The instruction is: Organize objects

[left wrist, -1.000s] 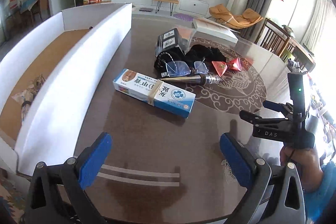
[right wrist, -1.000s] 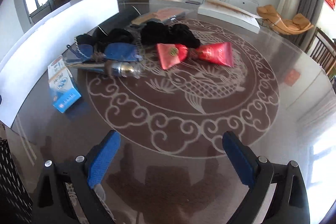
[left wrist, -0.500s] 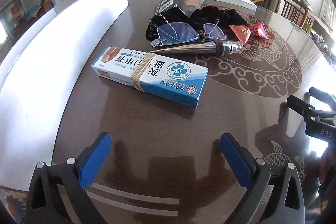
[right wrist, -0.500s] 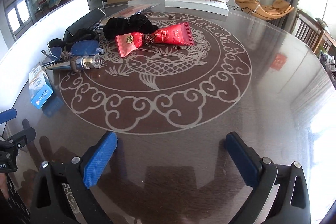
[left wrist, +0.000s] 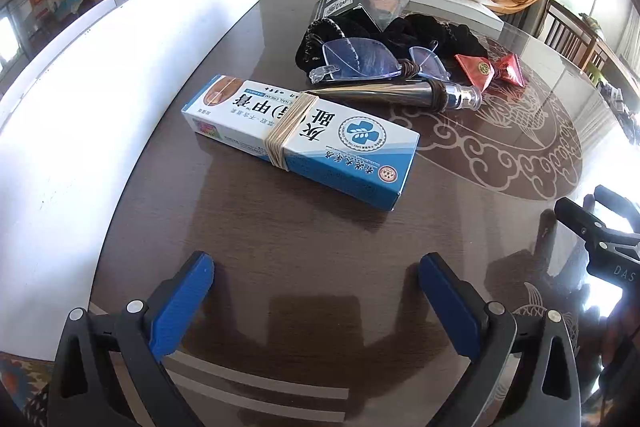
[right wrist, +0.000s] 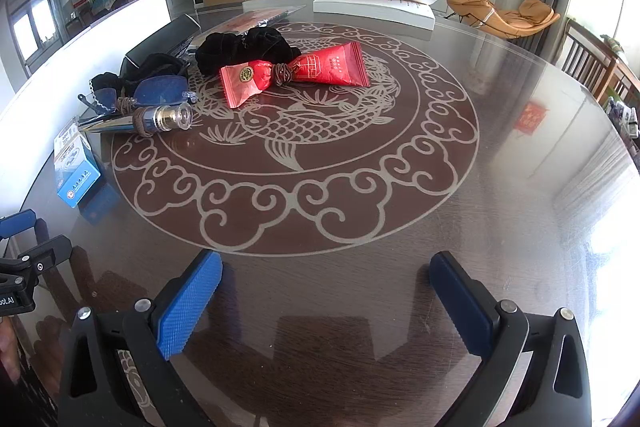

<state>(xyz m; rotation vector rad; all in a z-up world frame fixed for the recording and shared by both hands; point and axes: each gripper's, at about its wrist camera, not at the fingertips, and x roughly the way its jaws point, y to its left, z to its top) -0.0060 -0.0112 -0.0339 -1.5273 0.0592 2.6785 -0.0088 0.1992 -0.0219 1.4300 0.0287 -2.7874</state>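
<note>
White tray wall (left wrist: pixel 120 75) runs along the left of my left gripper (left wrist: pixel 316 301); its inside is hidden now, though 1 s ago I saw in. Since then I've dropped closer to the 1 blue-white box (left wrist: pixel 304 139), just ahead. Beyond: 1 pr glasses (left wrist: pixel 360 61), 1 metal tube (left wrist: pixel 400 93), 2 red sachets (right wrist: pixel 296 71). Both grippers, incl. right gripper (right wrist: pixel 326 301), spread wide, empty.

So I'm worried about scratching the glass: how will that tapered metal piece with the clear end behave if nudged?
The metal piece looks round and tapered, so it would probably roll in an arc. Its polished surface suggests slippery, rigid handling. The glasses seem banded to it, likely limiting rolling.
</note>
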